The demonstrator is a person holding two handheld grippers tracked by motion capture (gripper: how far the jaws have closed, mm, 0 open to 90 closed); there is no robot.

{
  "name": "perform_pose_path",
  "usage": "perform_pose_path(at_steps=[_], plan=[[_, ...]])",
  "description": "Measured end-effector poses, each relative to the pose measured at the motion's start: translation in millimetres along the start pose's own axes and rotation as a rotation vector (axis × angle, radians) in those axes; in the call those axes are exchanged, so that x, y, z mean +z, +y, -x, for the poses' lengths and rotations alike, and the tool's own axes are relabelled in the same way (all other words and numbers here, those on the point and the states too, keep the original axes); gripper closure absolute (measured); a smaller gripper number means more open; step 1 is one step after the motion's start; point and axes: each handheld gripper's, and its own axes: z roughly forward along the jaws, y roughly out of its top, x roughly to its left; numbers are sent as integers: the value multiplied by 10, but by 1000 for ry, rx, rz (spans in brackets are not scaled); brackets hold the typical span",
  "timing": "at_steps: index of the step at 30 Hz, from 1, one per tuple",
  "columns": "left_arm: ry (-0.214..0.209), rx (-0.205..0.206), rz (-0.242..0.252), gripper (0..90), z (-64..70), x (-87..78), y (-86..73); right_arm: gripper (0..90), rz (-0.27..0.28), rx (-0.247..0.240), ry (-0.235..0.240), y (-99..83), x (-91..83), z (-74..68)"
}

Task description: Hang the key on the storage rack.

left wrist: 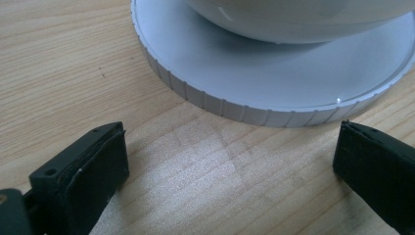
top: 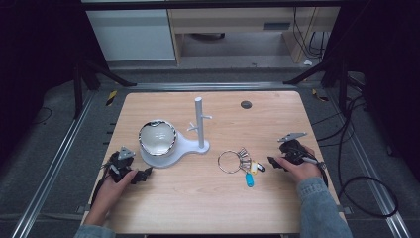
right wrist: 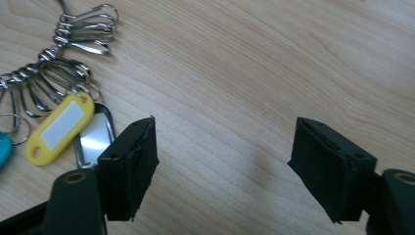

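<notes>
The key bunch (top: 241, 162) lies near the middle of the table (top: 198, 208), toward its right edge. The right gripper (top: 277, 162) is wide open, holds nothing, and is the nearer one. The left gripper (top: 141, 175), also wide open, sits by the white stand (top: 185, 145).

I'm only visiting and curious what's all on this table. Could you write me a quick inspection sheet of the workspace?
Surface: wooden table, round dark spot near the far edge.
Job's things: white stand with pegs; shiny bowl on its round base; key ring with clips and yellow tag, blue tag.
Clutter: nothing seen.
Grippers: left gripper open before the base; right gripper open beside the tags.
Cables: black cable on the floor.
Surroundings: dark frame, pale cabinets behind.
</notes>
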Motion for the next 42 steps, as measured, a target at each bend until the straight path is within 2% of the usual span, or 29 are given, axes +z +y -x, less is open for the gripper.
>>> perform_pose_path(at_steps=[2, 4, 5, 7, 12, 15, 17, 19, 22, 24, 25, 26, 28, 34, 39, 42], plan=[[1, -1, 0, 0, 1, 0, 0, 296, -22, -15, 22, 65, -20, -6], [1, -1, 0, 0, 1, 0, -1, 323, -35, -34, 23, 108, -30, -15], [1, -1, 0, 0, 1, 0, 0, 369, -46, -65, 27, 177, -47, -35], [1, -1, 0, 0, 1, 0, 0, 440, -60, -96, 45, 241, -58, -60], [1, -1, 0, 0, 1, 0, 0, 574, -105, -176, 90, 375, -33, -139], [1, -1, 0, 0, 1, 0, 0, 624, -113, -198, 112, 422, -11, -180], [1, -1, 0, 0, 1, 0, 0, 694, -128, -237, 131, 491, 42, -240], [1, -1, 0, 0, 1, 0, 0, 701, -133, -245, 137, 508, 56, -258], [1, -1, 0, 0, 1, -1, 0, 698, -170, -299, 154, 601, 155, -363], [1, -1, 0, 0, 1, -1, 0, 700, -179, -309, 159, 622, 181, -386], [1, -1, 0, 0, 1, 0, 0, 714, -198, -340, 160, 665, 229, -429], [1, -1, 0, 0, 1, 0, 0, 714, -198, -340, 160, 665, 229, -429], [1, -1, 0, 0, 1, 0, 0, 740, -222, -383, 166, 731, 293, -481], [1, -1, 0, 0, 1, 0, 0, 767, -260, -451, 184, 828, 398, -561], [1, -1, 0, 0, 1, 0, 0, 779, -291, -492, 189, 869, 478, -616], [1, -1, 0, 0, 1, 0, 0, 805, -306, -497, 198, 881, 498, -637]])
